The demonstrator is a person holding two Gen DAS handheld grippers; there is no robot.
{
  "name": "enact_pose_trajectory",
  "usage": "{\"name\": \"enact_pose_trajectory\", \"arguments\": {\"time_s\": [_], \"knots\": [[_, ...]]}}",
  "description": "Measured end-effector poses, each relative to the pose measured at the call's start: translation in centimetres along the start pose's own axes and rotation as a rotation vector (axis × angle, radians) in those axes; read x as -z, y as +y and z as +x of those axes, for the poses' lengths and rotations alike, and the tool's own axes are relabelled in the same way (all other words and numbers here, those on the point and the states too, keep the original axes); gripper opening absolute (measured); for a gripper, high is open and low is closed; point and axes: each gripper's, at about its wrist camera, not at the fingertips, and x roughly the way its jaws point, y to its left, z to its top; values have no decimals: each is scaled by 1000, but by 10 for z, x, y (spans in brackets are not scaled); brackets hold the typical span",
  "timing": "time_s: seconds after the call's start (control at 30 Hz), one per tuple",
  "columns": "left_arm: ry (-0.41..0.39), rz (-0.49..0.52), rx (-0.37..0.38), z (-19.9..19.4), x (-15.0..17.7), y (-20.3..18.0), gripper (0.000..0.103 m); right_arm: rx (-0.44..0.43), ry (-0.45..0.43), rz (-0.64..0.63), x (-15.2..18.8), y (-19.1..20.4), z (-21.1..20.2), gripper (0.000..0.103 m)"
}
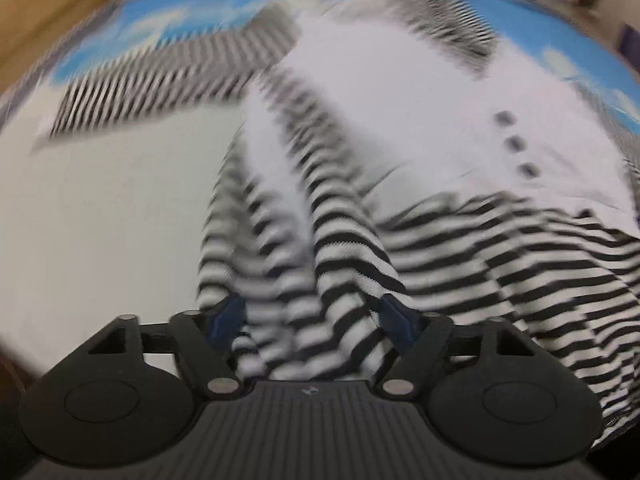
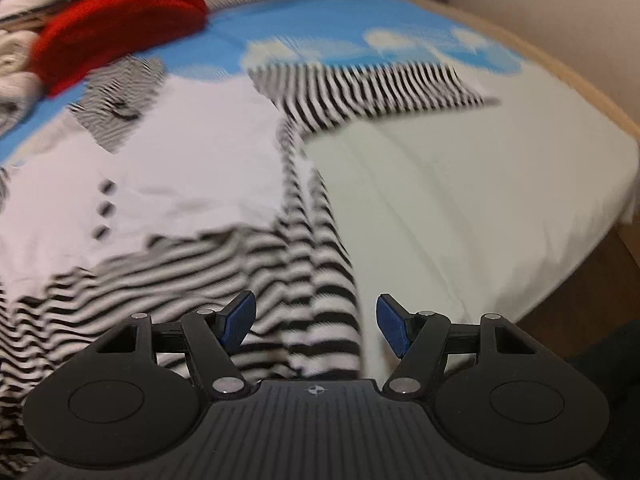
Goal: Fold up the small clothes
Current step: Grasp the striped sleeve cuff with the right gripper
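A small black-and-white striped garment with a white front panel and a row of dark buttons lies spread on the bed sheet, one sleeve stretched out to the left. My left gripper is low over its near left hem, jaws open, with bunched striped folds between the blue pads. In the right wrist view the same garment shows its other sleeve reaching right. My right gripper stands open over the near right hem, the striped edge between its pads. Both views are motion-blurred.
A red folded garment and a pile of pale clothes sit at the far left. The sheet is blue with clouds at the back and white nearer. A wooden edge and the floor lie to the right.
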Motion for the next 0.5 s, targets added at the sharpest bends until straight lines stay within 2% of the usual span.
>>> {"name": "enact_pose_trajectory", "arguments": {"time_s": [0.03,0.07,0.1,0.13,0.17,0.2,0.23,0.33,0.43,0.5], "knots": [[-31,-19,-21,-1,-1,8,59,12,27,14,2,-4,7,63],[-38,-16,-48,-2,1,13,55,21,45,30,4,-8,11,55],[-19,-23,-39,-1,7,16,50,29,64,54,6,-12,15,47],[7,-32,-37,1,12,17,48,35,72,78,8,-18,17,43],[24,-17,-62,-4,16,20,48,46,75,93,8,-22,18,31],[65,-17,-53,-2,22,18,48,55,78,97,9,-25,18,21],[136,-40,-13,3,26,10,48,66,82,97,8,-28,19,18],[141,-73,-31,-13,22,15,47,99,96,85,7,-29,21,15],[43,-41,-23,-34,16,6,47,126,85,79,7,-28,21,15],[-10,-14,6,-45,11,-1,47,97,50,116,4,-30,14,15]]}}
